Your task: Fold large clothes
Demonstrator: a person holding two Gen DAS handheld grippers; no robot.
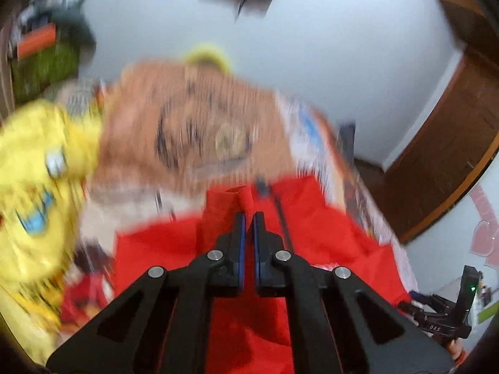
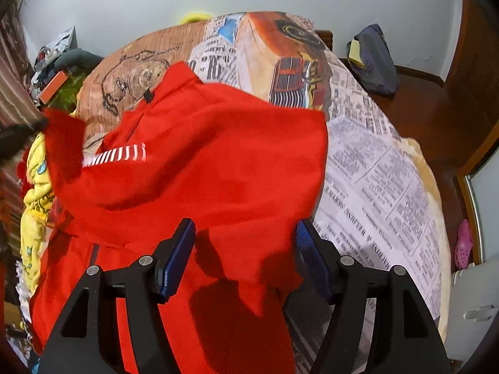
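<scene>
left gripper (image 1: 249, 218): matte black angular linkage arms, triangular cut-outs, four round silver pivot screws, blue pads (image 1: 239, 237) lining the fingers | right gripper (image 2: 244, 233): same black frame, four silver screws, ribbed blue pads (image 2: 177, 258) seen

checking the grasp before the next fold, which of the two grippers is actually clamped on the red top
The left gripper: its blue pads are shut on a fold of the red top. The right gripper is wide open.
</scene>
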